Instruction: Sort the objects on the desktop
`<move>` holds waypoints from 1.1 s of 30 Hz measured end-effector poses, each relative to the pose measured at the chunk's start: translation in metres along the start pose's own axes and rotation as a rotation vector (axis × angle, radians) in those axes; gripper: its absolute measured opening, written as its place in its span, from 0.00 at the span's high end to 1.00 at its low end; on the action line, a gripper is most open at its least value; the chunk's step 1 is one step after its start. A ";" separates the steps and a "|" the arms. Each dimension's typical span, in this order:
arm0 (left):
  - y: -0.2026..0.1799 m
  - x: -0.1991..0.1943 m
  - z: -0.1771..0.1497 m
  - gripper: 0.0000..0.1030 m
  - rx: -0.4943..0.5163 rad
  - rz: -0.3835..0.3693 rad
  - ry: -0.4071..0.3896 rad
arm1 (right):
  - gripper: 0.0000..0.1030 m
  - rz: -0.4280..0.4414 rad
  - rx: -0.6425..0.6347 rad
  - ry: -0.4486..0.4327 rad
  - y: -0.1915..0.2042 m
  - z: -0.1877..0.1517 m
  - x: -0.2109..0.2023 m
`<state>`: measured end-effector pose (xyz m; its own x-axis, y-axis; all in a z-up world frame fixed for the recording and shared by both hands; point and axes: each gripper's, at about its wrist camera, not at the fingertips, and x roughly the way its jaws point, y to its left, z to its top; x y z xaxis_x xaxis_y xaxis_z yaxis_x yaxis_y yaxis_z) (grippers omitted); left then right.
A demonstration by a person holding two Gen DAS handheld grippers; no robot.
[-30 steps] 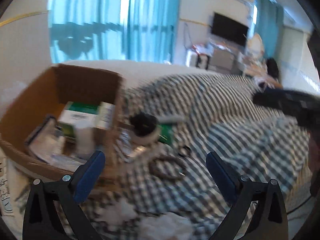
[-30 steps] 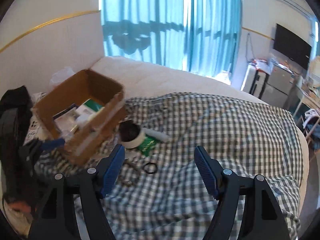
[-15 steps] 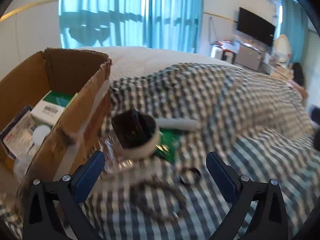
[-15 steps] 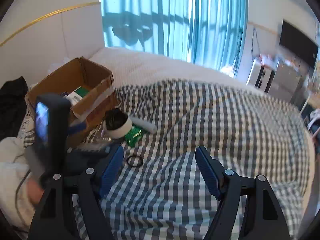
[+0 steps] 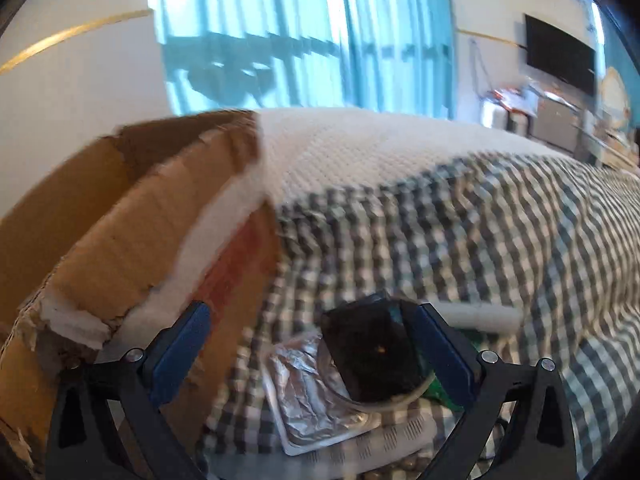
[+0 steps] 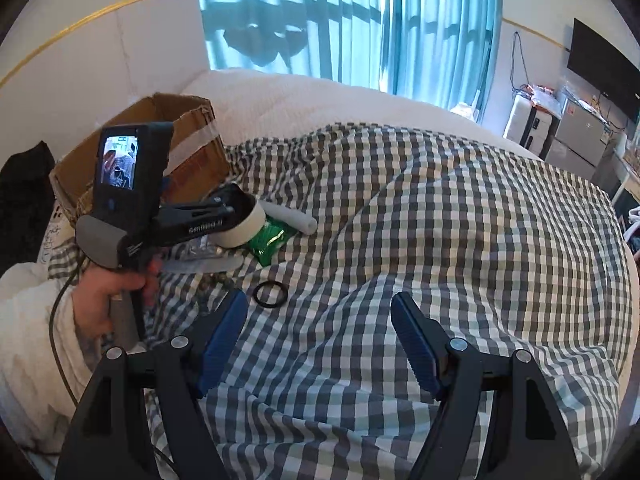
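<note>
My left gripper (image 5: 312, 354) is open, low over the checked cloth, its fingers astride a roll of white tape with a dark core (image 5: 376, 360) and a silver foil pack (image 5: 308, 384). The same tape roll (image 6: 250, 224) shows in the right wrist view, partly hidden by the left gripper's body (image 6: 192, 220). A green packet (image 6: 269, 240), a white tube (image 6: 290, 218) and a black ring (image 6: 271, 295) lie nearby. A cardboard box (image 5: 120, 232) stands at the left. My right gripper (image 6: 318, 336) is open and empty above the cloth.
The checked cloth (image 6: 440, 220) covers a white bed (image 6: 300, 96). A wall and blue curtains (image 6: 352, 20) stand behind. A black bag (image 6: 24, 192) lies at the far left. Furniture and a TV (image 6: 600, 64) stand at the right.
My left gripper has moved forward and down, close to the tape roll and foil pack, beside the box wall. My right gripper has stayed about where it was.
</note>
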<state>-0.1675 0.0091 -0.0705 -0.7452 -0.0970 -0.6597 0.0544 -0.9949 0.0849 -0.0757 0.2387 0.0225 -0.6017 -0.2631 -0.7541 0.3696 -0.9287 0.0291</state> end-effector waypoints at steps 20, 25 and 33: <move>0.027 0.000 -0.022 0.59 -0.207 -0.186 0.041 | 0.28 -0.050 -0.036 0.074 0.008 -0.008 0.019; 0.021 -0.041 -0.017 0.59 -0.152 -0.218 -0.030 | 0.28 -0.052 -0.056 0.043 0.017 -0.011 0.014; 0.040 -0.101 0.037 0.69 -0.127 -0.303 -0.147 | 0.28 -0.028 -0.134 -0.019 0.050 -0.009 0.009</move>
<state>-0.1145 -0.0196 0.0274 -0.8271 0.1990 -0.5257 -0.1087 -0.9742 -0.1978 -0.0561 0.1920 0.0113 -0.6258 -0.2433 -0.7411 0.4431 -0.8928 -0.0811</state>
